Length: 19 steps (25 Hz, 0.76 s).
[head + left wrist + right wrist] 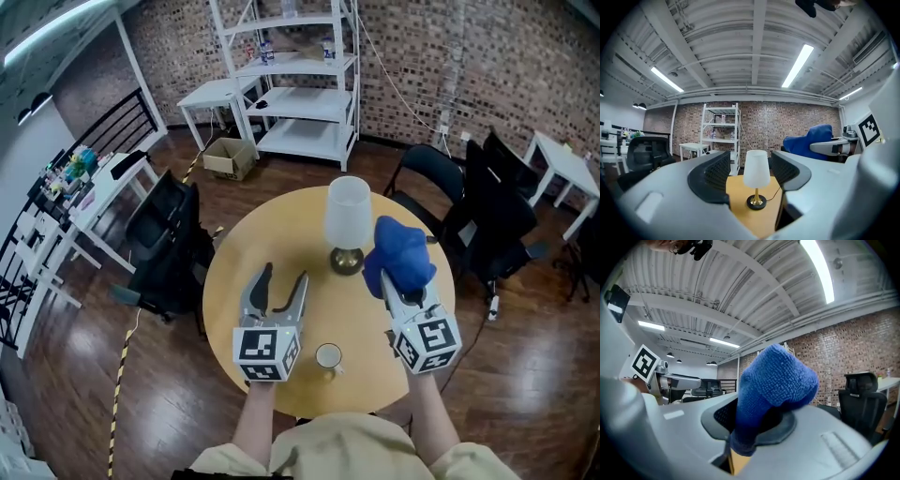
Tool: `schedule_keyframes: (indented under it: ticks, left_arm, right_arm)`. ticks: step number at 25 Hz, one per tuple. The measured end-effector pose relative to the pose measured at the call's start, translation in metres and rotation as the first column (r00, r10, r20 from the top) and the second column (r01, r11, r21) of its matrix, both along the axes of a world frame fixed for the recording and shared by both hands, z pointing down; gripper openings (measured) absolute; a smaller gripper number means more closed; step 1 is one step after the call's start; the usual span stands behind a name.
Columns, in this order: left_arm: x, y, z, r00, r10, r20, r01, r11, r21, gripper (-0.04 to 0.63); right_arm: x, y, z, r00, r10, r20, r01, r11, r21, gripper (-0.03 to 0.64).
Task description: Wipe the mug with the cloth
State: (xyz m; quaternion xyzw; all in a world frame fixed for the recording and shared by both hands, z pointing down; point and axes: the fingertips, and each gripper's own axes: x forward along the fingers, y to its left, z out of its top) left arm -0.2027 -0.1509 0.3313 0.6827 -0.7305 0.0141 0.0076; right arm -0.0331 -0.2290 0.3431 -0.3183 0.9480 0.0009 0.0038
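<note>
Round, smooth wooden tabletop (239,258). A small pale mug (328,356) is standing upright near the front edge, between the two tongs and touching neither; its contents are too small to read. Right tongs (394,289) are clamping a nubby blue cloth (398,251), bunched up above the wood. Left tongs (284,274) are gaping wide, gripping nothing. A white-shaded, brass-footed lamp (347,220) is occupying the centre, leaving bare wood to its left.

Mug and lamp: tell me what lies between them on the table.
Nothing. The head view shows only bare table between the mug and the lamp.
</note>
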Motion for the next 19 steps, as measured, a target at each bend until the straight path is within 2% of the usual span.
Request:
schedule_keyframes:
  ticks: [10, 19]
  left_arm:
    - [-0.01, 0.01, -0.009, 0.999, -0.037, 0.008, 0.037, 0.999, 0.029, 0.252]
    - [-0.014, 0.008, -0.004, 0.999, -0.028, 0.022, 0.028, 1.0, 0.012, 0.25]
  right_arm:
    - [-0.002, 0.011, -0.016, 1.0, 0.009, 0.016, -0.009, 1.0, 0.029, 0.08]
    - [-0.01, 0.017, -0.013, 1.0, 0.012, 0.02, -0.012, 1.0, 0.0, 0.078]
